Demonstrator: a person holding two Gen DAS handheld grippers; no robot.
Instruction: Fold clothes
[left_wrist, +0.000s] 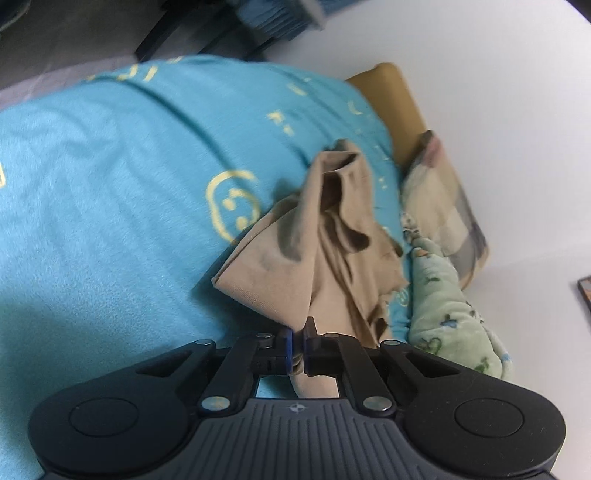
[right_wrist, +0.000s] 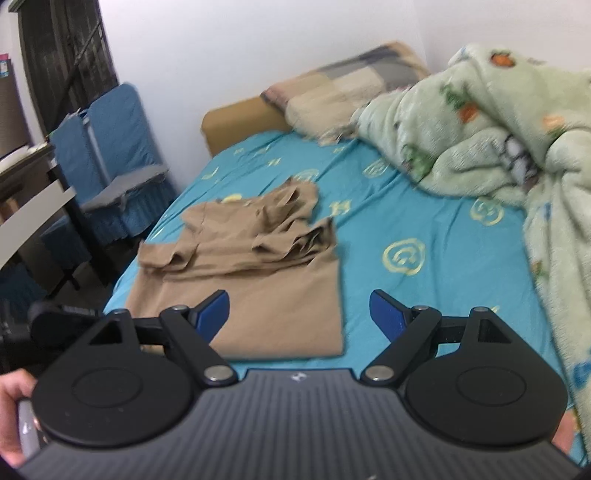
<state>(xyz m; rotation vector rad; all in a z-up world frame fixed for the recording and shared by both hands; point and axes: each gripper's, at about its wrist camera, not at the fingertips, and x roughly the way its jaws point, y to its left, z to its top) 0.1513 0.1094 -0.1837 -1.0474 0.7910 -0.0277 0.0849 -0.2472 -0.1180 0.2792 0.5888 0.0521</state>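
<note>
My left gripper (left_wrist: 298, 345) is pinched tight on an edge of the tan garment (left_wrist: 325, 236), the blue pads pressed together with a strip of cloth running down between them and out behind the jaws. Ahead of those jaws the fabric rises in a bunched, twisted ridge with deep shadowed creases, spreading wider to the left of my fingers. My right gripper (right_wrist: 299, 314) stands wide open with nothing between its blue pads (right_wrist: 212, 314); the same tan garment (right_wrist: 255, 273) lies just ahead of it and mostly toward its left finger. Its near part is smooth and flat with a straight right edge and a square corner, while the far part is rumpled into loose folds. It rests on the teal sheet (right_wrist: 424, 229) printed with yellow faces. Off to the right of my right jaws a pale green fleece blanket (right_wrist: 480, 122) is heaped up, and a checked pillow (right_wrist: 351, 85) lies far beyond the garment.
</note>
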